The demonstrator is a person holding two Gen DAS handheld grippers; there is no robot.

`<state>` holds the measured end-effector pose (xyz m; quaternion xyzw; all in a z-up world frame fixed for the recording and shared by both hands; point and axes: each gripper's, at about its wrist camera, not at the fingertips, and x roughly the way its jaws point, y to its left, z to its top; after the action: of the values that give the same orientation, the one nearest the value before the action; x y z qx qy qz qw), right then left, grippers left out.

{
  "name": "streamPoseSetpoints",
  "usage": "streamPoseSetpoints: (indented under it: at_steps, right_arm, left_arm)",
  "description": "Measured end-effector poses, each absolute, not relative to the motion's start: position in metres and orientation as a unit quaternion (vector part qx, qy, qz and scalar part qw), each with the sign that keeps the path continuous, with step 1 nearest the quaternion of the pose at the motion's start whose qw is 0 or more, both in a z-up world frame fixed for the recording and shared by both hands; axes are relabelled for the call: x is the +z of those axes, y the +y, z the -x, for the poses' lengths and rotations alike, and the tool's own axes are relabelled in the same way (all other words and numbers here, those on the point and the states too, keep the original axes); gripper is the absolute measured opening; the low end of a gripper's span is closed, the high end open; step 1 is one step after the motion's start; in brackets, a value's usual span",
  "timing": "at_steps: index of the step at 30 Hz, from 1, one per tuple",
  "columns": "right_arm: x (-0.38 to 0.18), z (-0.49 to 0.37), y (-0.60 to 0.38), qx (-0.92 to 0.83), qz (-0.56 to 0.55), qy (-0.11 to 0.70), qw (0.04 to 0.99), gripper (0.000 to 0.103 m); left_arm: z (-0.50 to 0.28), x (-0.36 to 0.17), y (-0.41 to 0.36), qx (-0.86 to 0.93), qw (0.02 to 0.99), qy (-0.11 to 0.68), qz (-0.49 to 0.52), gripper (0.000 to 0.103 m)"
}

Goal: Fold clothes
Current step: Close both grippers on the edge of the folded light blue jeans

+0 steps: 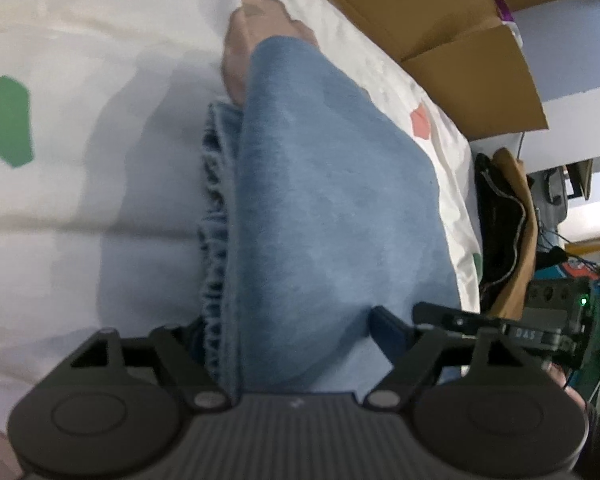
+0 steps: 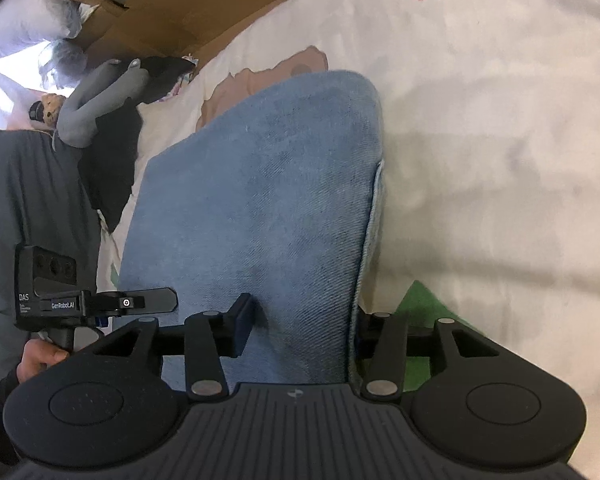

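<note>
Black plastic housing fills the bottom of the left wrist view, where the left hand-held gripper [image 1: 300, 340] is seen clamped on a folded, light blue denim garment [image 1: 324, 200] whose gathered waistband runs along its left edge. The garment is spread over a white bedsheet with coloured patches [image 1: 60, 220], beside brown cardboard boxes [image 1: 440, 20].

In the right wrist view, the right hand-held gripper [image 2: 304, 332] is closed on the same denim [image 2: 260, 200], which lies on the sheet [image 2: 500, 140]. The other gripper [image 2: 80, 300] is visible at left.
</note>
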<state>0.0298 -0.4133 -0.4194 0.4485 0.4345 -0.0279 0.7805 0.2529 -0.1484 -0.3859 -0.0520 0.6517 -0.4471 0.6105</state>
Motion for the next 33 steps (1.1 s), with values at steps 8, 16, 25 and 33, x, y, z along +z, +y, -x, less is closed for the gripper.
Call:
streamPoseSetpoints:
  at_steps: [8, 16, 25, 33]
  right_arm:
    - [-0.397, -0.028, -0.406, -0.025, -0.417, 0.430, 0.800, 0.033]
    - [-0.407, -0.026, -0.411, -0.035, -0.431, 0.439, 0.787, 0.044]
    - [-0.422, -0.026, -0.408, -0.024, -0.453, 0.429, 0.781, 0.050]
    - [-0.407, -0.029, -0.403, -0.035, -0.437, 0.430, 0.789, 0.033]
  left_arm:
    - [-0.247, -0.361, -0.161, -0.466, 0.610, 0.641, 0.010, 0.058]
    - [-0.245, -0.374, -0.171, -0.460, 0.608, 0.648, 0.000, 0.072]
    - [-0.243, -0.388, -0.172, -0.473, 0.603, 0.641, 0.028, 0.080]
    - [-0.239, -0.367, -0.170, -0.453, 0.619, 0.641, 0.027, 0.056]
